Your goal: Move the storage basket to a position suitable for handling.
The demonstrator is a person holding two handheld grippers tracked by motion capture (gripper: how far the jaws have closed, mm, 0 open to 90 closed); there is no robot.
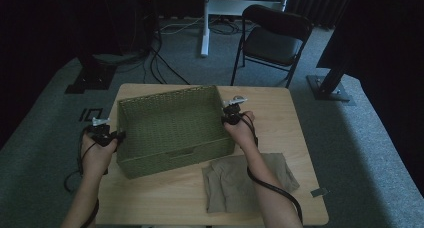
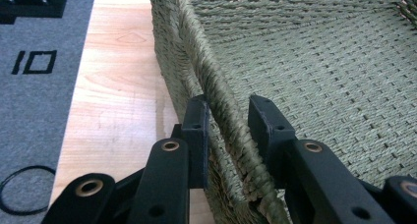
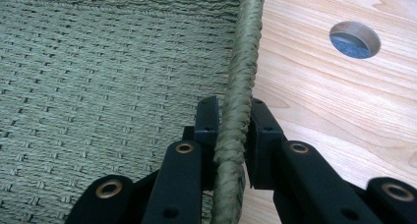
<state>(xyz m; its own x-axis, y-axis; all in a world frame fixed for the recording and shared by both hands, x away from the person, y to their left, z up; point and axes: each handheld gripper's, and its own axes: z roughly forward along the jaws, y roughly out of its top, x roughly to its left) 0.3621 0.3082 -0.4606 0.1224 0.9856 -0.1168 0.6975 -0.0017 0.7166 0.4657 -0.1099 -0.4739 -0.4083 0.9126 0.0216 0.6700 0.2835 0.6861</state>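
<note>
Two grippers, left gripper (image 1: 119,134) and right gripper (image 1: 223,119), have jaws clamped on the basket (image 1: 170,120) rims; we should lift both sides evenly off the tabletop (image 1: 280,118).

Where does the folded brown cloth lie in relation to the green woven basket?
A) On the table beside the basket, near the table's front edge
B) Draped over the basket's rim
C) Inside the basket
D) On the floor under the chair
A: in the high view the folded brown cloth lies flat on the wooden table, outside the green woven basket, between it and the edge nearest the person.
</note>
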